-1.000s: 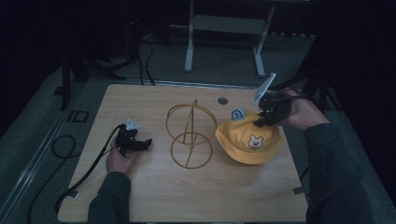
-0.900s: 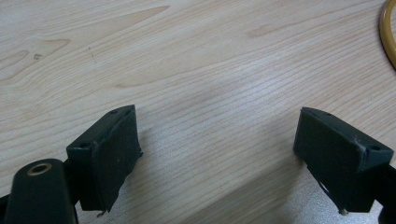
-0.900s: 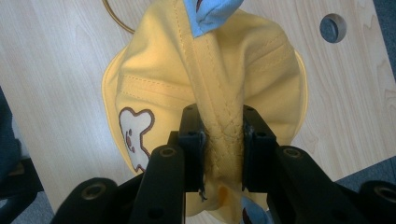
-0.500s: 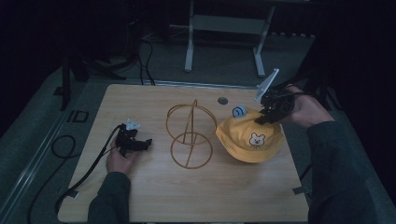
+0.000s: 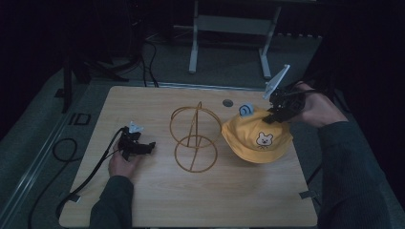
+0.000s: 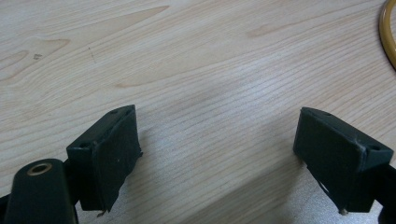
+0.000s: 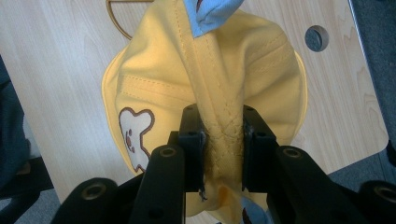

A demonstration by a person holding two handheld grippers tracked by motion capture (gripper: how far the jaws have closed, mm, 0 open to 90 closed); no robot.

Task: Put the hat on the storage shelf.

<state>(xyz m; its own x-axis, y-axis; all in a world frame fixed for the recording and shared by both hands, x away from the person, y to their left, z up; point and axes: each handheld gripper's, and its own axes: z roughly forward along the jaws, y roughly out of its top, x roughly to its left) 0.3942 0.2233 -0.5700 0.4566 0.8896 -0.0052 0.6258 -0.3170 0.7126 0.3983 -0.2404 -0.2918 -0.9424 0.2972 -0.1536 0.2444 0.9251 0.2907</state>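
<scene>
Here the right gripper (image 7: pixel 218 140) pinches a fold of the yellow hat (image 5: pixel 258 138), which sits at the table's (image 5: pixel 157 200) right beside the wire stand (image 5: pixel 195 138). The left gripper (image 6: pixel 219 154) rests wide open, empty. A thin fabric pinch could slip when lifted, or the brim might snag the stand.

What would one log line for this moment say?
right gripper: shut on yellow hat, pinching a fold | left gripper: open, low over table | wire stand: bare, beside hat

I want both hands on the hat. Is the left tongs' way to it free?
Probably not straight across: the wire stand sits between the open left tongs and the hat, so it must go around.
</scene>
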